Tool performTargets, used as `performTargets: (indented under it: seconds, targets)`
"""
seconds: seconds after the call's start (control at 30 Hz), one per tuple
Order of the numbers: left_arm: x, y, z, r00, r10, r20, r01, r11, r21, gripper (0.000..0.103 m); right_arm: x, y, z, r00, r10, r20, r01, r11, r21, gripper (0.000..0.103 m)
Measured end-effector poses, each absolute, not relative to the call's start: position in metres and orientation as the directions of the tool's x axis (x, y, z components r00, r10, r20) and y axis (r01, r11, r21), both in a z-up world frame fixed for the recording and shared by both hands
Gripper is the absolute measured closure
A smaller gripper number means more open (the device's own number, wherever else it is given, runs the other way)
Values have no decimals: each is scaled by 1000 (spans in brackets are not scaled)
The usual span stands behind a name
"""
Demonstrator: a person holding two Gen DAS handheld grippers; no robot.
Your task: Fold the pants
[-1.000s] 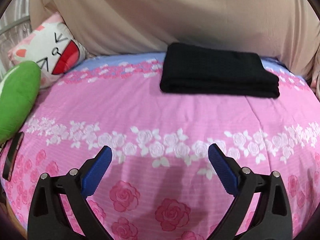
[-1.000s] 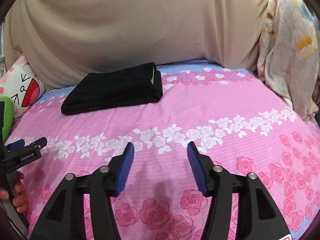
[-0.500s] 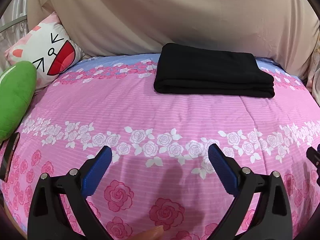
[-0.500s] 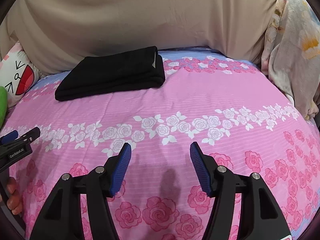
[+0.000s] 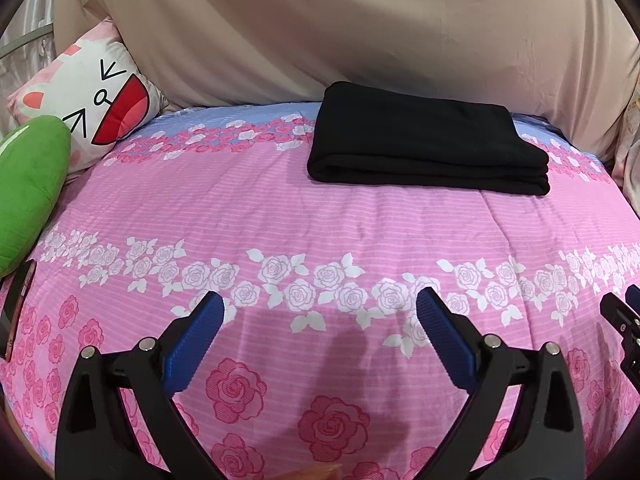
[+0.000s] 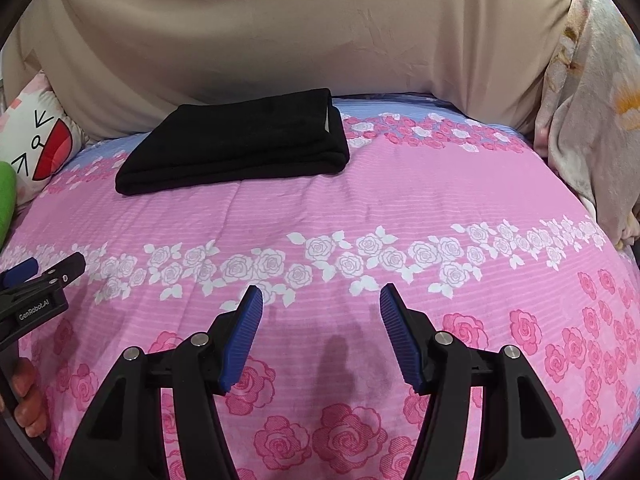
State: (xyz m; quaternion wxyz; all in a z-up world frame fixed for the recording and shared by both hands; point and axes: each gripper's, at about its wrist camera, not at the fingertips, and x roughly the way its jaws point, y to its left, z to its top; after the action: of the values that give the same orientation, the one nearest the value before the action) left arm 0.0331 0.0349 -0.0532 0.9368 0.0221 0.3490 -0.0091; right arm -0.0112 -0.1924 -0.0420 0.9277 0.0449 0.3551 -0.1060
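Note:
The black pants (image 5: 424,140) lie folded in a neat rectangle at the far side of the pink floral bedspread (image 5: 320,224), near the beige backdrop. They also show in the right wrist view (image 6: 236,144). My left gripper (image 5: 320,308) is open and empty, low over the near part of the bed, well short of the pants. My right gripper (image 6: 320,300) is open and empty, also over the near part of the bed. The left gripper shows at the left edge of the right wrist view (image 6: 36,272).
A white cartoon-face pillow (image 5: 92,108) and a green cushion (image 5: 28,184) sit at the left. A dark flat object (image 5: 16,312) lies at the bed's left edge. A floral blanket (image 6: 592,120) hangs at the right. Beige cloth (image 5: 320,28) backs the bed.
Both grippers have drawn back from the folded pants, which now sit farther off and more centred. Both stay open and empty. The right gripper's tip has come into the left view.

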Motion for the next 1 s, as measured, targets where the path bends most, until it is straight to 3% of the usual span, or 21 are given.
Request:
performTargets:
  seconds: [1.0]
  targets:
    - [28,33,-47,778,-13,-628,49,998,40,10,-10,-192,-45,715,-176,-676,227,974,-14,43]
